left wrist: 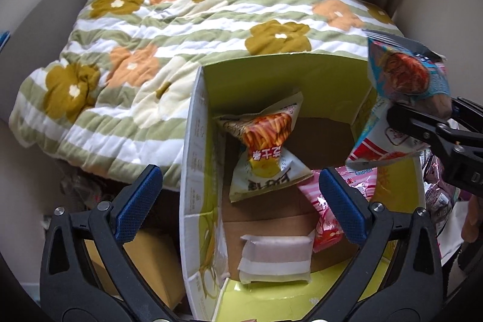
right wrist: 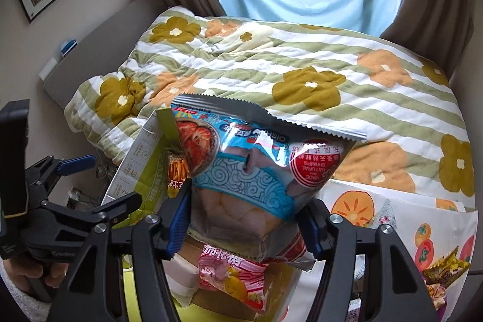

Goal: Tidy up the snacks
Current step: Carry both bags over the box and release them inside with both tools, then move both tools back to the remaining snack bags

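The right gripper (right wrist: 244,227) points forward and slightly down, its fingers (right wrist: 178,228) clenched on the lower part of a blue shrimp-chip bag (right wrist: 256,159) held upright above the green cardboard box (left wrist: 208,122). The left gripper (left wrist: 238,205) hovers over the box's near edge (fingers spread wide, grasping nothing). Inside the box lie a white wrapped packet (left wrist: 276,258), a pink snack pack (left wrist: 327,222) and a cheese-stick bag (left wrist: 267,147). Beyond the box spreads a flowered quilt (left wrist: 145,50) on the bed.

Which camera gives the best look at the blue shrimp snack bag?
The right wrist view: the blue bag fills its centre, clamped in the right gripper. The left wrist view shows it small at the right edge.
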A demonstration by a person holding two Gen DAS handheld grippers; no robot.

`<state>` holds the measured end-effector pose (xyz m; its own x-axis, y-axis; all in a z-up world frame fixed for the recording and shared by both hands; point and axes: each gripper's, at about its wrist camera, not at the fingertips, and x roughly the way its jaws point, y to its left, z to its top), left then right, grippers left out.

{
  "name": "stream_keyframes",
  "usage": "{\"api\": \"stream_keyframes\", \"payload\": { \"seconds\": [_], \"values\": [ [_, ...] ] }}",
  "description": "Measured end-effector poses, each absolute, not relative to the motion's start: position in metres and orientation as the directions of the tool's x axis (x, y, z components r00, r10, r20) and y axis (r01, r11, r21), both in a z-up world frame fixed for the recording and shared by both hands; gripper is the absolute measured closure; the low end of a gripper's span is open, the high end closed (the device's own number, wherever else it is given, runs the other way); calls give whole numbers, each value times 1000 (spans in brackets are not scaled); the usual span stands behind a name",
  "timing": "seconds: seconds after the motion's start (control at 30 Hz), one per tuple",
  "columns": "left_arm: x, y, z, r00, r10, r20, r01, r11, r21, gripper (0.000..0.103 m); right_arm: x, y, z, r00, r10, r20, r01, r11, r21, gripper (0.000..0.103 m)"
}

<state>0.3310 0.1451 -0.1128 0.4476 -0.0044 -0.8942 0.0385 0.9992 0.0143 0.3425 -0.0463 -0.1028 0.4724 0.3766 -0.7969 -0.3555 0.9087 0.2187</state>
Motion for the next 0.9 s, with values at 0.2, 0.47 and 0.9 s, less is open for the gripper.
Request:
{"api": "stream_keyframes", "payload": {
  "seconds": [0.2, 0.47, 0.9],
  "values": [
    [326, 148, -118, 425, 22, -905, 11, 999, 30, 0, 356, -30, -121, 433, 395, -810, -384, 894, 230, 43],
    [318, 141, -117, 421, 21, -907, 13, 999, 30, 0, 348, -31, -124, 448, 417, -791, -398, 885, 241, 1],
    [289, 135, -96, 450, 0, -893, 37, 999, 19, 0, 315, -51, -98, 497, 432, -752, -372, 890, 265, 1]
  ]
}}
